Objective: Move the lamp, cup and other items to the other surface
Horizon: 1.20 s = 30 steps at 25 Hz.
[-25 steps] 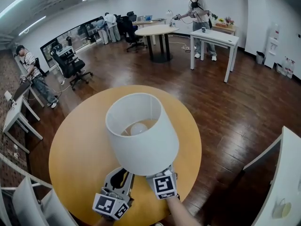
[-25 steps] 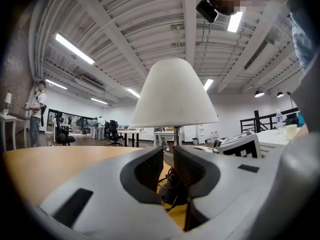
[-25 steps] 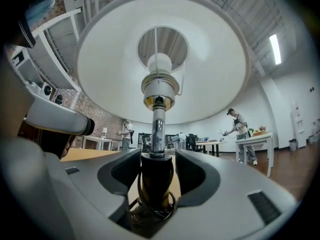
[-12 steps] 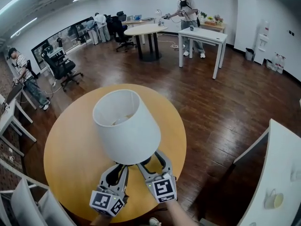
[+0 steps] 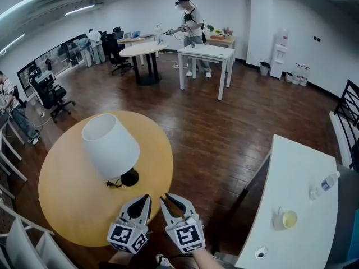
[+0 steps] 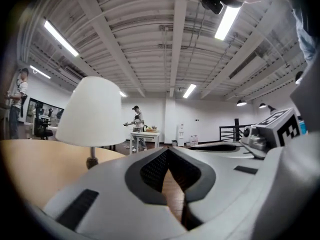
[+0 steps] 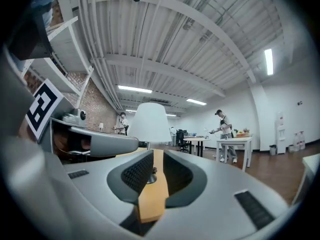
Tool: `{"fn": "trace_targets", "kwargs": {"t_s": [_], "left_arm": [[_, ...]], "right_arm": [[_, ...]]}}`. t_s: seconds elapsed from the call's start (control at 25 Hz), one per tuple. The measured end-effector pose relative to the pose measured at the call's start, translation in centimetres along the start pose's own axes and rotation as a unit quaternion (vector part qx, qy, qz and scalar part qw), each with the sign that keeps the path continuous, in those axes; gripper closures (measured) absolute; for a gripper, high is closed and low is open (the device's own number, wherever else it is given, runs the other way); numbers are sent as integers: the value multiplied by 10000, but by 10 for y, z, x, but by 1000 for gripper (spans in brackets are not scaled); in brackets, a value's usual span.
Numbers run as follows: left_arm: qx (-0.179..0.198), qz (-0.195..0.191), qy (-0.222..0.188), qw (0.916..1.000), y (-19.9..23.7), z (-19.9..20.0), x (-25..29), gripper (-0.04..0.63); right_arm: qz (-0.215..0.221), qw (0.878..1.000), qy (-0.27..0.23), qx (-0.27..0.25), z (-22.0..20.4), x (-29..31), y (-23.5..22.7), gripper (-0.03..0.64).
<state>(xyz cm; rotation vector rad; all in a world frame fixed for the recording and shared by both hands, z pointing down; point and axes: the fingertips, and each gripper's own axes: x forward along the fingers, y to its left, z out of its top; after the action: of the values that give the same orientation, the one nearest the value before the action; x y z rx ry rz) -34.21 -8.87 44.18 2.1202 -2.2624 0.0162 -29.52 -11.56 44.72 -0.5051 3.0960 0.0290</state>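
A lamp with a white shade (image 5: 109, 147) and a black base (image 5: 130, 177) stands upright on the round wooden table (image 5: 61, 206), free of both grippers. The left gripper view shows the lamp (image 6: 92, 111) at left, and the right gripper view has the lamp (image 7: 148, 124) straight ahead. My left gripper (image 5: 143, 200) hovers at the table's near edge with its jaws shut and empty. Beside it, my right gripper (image 5: 171, 200) has its jaws closing, a narrow gap left and nothing between them. A cup (image 5: 289, 219) sits on the white table (image 5: 303, 167) at the right.
A clear bottle (image 5: 329, 181) lies on the white table's far side. Dark wood floor separates the two tables. White chairs (image 5: 33, 245) stand at the lower left. Far off, a person (image 5: 190, 29) works at another white table (image 5: 207, 52), with office chairs further left.
The lamp was close over the grippers with the right jaws at its stem. Now it stands alone on the round table, the grippers have drawn back, and the view has swung right.
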Motion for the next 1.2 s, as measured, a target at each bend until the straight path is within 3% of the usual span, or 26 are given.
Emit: {"fn": "trace_targets", "kwargs": {"t_s": [0.24,0.36,0.72,1.0,1.2], "left_arm": [[45,-905,-169,9957,-125,27,31,584],[22,-1340,-225,9907,-184,37,42,584],[-23,-2175,-471,9749,-300,57,65,584],[-157,-2296,-371,9725,-296,70,69,584],[22,-2298,-413,9723,-298,68,73,584]], "right_arm": [[-662,9974,-236,-178,44,-110,-56,615],[-1062,9939,-223,-199,59,-160,-83,615],[-1686,9848,-261,-315,77,-254,-137,615],[-1884,9809,-319,-360,85,-252,-139,614],[-1961,9793,-344,-353,80,-251,-143,614]]}}
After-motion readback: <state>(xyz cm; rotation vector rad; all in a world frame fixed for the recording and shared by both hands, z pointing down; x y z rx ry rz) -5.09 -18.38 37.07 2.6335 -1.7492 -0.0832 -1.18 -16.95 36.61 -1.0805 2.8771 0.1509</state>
